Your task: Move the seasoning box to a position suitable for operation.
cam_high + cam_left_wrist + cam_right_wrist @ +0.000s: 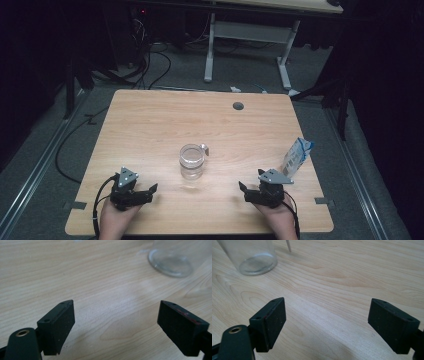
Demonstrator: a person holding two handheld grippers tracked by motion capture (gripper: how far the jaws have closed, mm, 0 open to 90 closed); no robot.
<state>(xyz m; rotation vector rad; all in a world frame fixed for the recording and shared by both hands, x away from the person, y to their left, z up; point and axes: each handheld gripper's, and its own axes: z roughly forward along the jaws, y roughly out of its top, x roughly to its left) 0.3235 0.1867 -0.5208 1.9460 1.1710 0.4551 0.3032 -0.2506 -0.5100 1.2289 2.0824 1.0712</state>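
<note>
A clear empty glass jar (192,161) stands upright at the middle of the wooden table (150,125). Its base appears at the top right of the left gripper view as glass jar (170,262) and at the top left of the right gripper view as glass jar (252,257). A small metal piece (205,149) lies just behind the jar. My left gripper (150,192) rests low at the front left, jaws wide apart over bare wood (116,315). My right gripper (245,191) rests at the front right, open as well (327,315). Both point inward toward the jar.
A blue and white carton (297,156) stands near the table's right edge, just behind my right hand. A round cable hole (238,106) sits at the far side of the table. Beyond the table are a white desk frame (247,45) and floor cables (150,65).
</note>
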